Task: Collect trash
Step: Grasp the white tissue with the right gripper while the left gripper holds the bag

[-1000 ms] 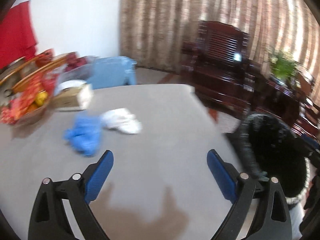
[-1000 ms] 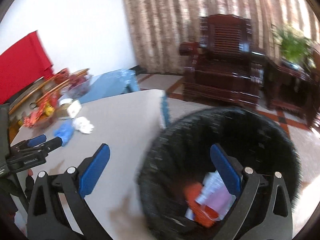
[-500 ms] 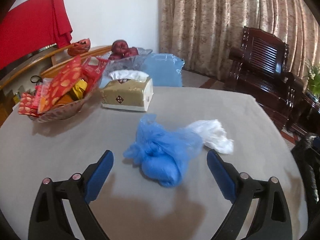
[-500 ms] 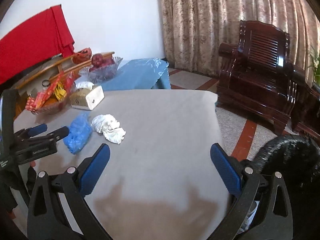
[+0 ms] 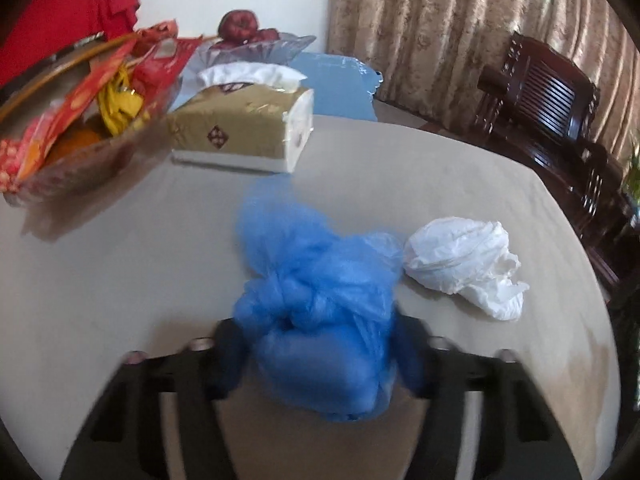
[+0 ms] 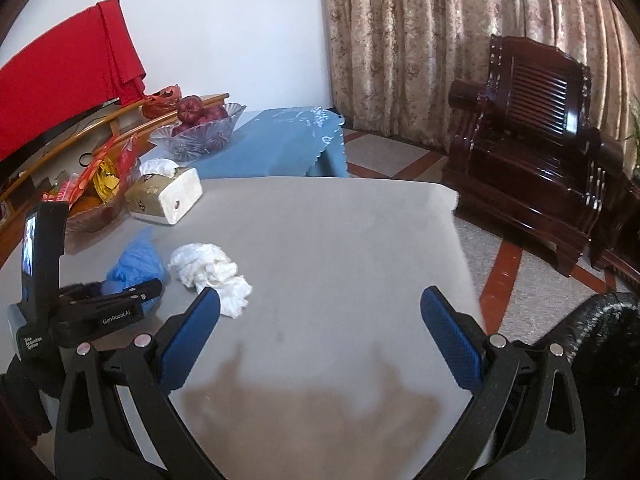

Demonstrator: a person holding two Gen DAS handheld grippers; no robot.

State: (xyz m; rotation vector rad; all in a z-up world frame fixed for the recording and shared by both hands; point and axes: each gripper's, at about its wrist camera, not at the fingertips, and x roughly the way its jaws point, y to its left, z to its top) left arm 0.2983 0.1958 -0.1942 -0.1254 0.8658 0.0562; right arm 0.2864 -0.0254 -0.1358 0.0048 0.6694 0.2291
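Your left tool [image 5: 320,356] is pinching the knotted blue bag [image 5: 320,308], which sits on the grey worktop [image 5: 120,272] just left of the crumpled white bag [image 5: 460,264]. Your right tool [image 6: 320,336] hangs spread wide over the worktop's near part, holding nothing, with the black bin [image 6: 604,344] at its right.

Left gripper [image 5: 320,360] pads mostly hidden behind blue bag [image 5: 320,312]; frame motion-blurred, so contact unclear. In the right wrist view the left gripper body covers the bag's near side. Black bin [image 6: 608,360] cut off at right edge, contents not visible. Snack basket [image 5: 60,168] clipped at left edge.
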